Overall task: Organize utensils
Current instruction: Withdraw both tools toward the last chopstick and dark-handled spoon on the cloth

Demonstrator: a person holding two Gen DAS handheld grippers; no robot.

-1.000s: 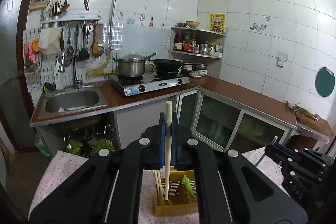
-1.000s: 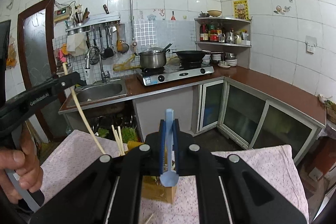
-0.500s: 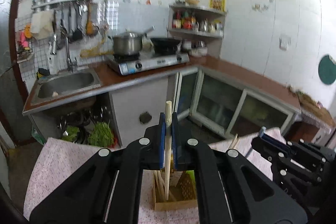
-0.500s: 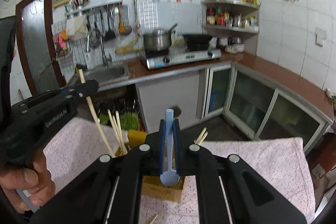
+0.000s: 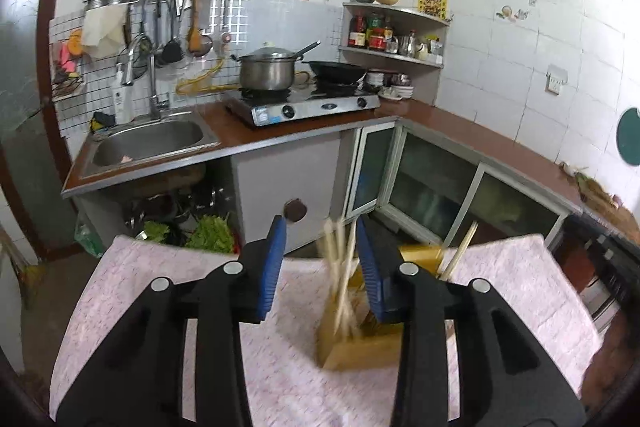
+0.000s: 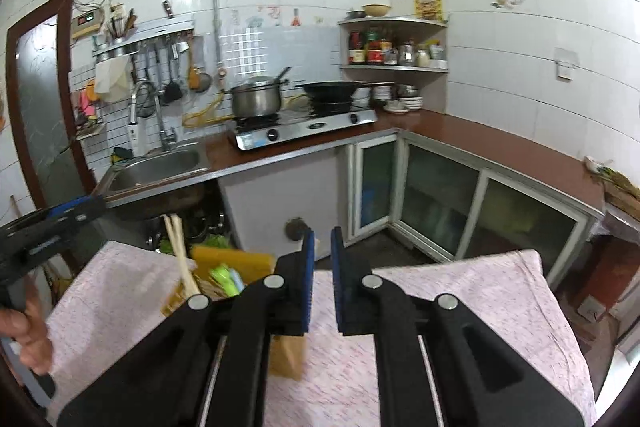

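A wooden utensil holder (image 5: 360,343) stands on the pink tablecloth (image 5: 160,287). In the left wrist view, blurred chopsticks (image 5: 340,279) stand in it, behind the gap of my left gripper (image 5: 320,227). Its jaws are opening and the pads touch nothing. A second pair of chopsticks (image 5: 460,255) leans in the holder's far right part. In the right wrist view the holder (image 6: 248,259) is at the lower left with chopsticks (image 6: 180,251), a green utensil (image 6: 222,275) and a light blue spoon (image 6: 237,281) in it. My right gripper (image 6: 322,239) stands just right of the holder, a narrow slit apart, with nothing between its pads.
The left gripper (image 6: 60,219) and the hand (image 6: 28,331) holding it are at the left edge of the right wrist view. Beyond the table are a sink (image 5: 152,143), a stove with a pot (image 5: 266,71), glass-door cabinets (image 5: 432,187) and greens on the floor (image 5: 208,235).
The left jaws have opened and let go of the chopstick, which now stands in the holder. The blue spoon has left the right jaws. Both grippers have sunk toward the table.
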